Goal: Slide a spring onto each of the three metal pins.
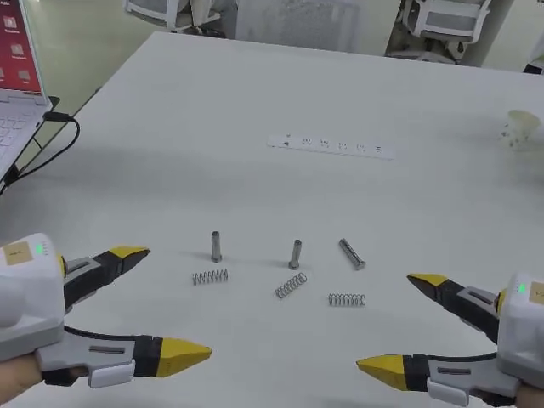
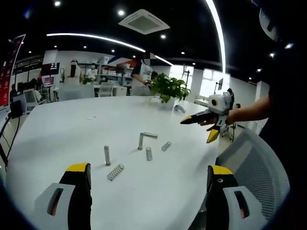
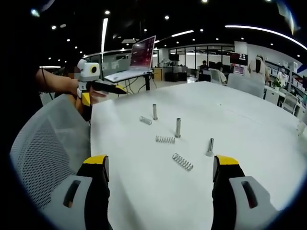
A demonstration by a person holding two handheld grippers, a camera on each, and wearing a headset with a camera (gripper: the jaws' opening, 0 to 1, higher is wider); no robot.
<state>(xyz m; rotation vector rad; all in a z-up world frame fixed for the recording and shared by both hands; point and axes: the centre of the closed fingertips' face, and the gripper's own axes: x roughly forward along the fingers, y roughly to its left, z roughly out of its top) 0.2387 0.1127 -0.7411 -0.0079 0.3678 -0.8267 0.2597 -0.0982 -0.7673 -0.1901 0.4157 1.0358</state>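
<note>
Stretching away ahead of both tongs is a white counter [image 1: 255, 102] in a bright open office, with white chairs [image 1: 442, 21] past its far edge. A laptop [image 1: 17, 93] sits far out beyond the left tongs [image 1: 174, 302]. A power strip [image 1: 331, 144] lies flat well ahead, between the two. A paper cup [image 1: 520, 129] stands far beyond the right tongs [image 1: 384, 321]. Both tongs hover over the near edge with jaws spread wide, holding nothing. Ahead of them and between them, the left pin [image 1: 216, 246] and middle pin [image 1: 295, 253] stand upright, while the right pin [image 1: 352, 253] lies slanted. Nearer the tongs lie the left spring [image 1: 210, 277], middle spring [image 1: 291, 286] and right spring [image 1: 347, 299], none on a pin.
</note>
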